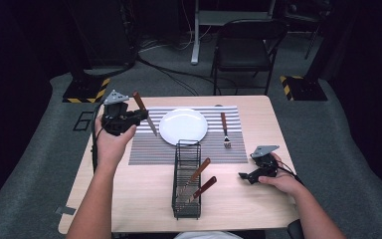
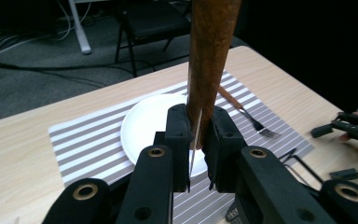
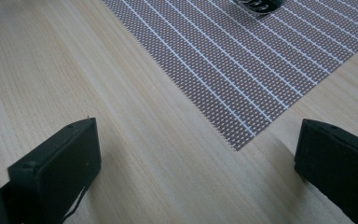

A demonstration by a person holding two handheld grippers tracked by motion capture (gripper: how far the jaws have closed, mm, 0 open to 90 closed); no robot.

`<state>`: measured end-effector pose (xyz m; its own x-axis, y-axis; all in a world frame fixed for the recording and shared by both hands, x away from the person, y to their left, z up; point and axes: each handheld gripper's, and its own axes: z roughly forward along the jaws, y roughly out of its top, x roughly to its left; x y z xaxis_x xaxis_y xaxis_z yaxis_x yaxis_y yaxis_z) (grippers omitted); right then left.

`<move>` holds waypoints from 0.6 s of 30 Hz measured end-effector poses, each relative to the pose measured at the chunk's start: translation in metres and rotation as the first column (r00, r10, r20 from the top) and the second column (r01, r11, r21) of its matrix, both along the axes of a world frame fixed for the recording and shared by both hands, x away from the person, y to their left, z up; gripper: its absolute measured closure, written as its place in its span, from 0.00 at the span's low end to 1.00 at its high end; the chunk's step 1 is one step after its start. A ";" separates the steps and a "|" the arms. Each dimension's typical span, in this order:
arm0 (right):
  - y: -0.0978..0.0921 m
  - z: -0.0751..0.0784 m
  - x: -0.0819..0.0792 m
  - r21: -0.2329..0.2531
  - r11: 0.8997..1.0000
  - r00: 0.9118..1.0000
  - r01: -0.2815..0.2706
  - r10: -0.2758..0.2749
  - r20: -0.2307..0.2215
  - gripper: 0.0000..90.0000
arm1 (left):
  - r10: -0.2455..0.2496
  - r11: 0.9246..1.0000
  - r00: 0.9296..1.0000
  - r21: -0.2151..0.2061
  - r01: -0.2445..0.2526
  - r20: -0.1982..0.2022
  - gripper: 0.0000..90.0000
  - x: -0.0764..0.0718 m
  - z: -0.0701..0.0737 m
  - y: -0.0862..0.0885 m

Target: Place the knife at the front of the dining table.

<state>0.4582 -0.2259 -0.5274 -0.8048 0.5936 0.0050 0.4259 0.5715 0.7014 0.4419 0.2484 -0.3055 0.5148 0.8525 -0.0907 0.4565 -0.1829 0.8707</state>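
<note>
The left gripper [image 1: 138, 115] was clamped on a wooden-handled knife [image 1: 144, 112] held above the striped placemat [image 1: 238, 149] just left of the white plate [image 1: 183, 126], where it should be lowered flat, while the right gripper [image 1: 249, 175] rested wide and empty.

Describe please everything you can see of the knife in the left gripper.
The knife has a reddish-brown handle that looks like wood and a thin, shiny metal blade. The left gripper is shut on it about where handle meets blade, jaws pressing both sides. In the high view it is off the table and tilted: the handle points up and away, the blade slants down toward the plate, its tip above the striped mat. Nothing else touches it.
</note>
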 end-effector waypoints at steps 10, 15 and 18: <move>0.000 0.000 0.000 0.000 1.000 1.000 0.000 0.000 0.000 0.00 | 0.067 0.998 0.998 -0.010 -0.067 -0.017 0.89 0.012 -0.025 0.015; 0.000 0.000 0.000 0.000 1.000 1.000 0.000 0.000 0.000 0.00 | 0.095 0.995 0.995 0.003 -0.095 -0.036 0.89 0.017 -0.036 0.021; 0.000 0.000 0.000 0.000 1.000 1.000 0.000 0.000 0.000 0.00 | 0.104 0.995 0.994 0.009 -0.104 -0.042 0.89 0.018 -0.041 0.022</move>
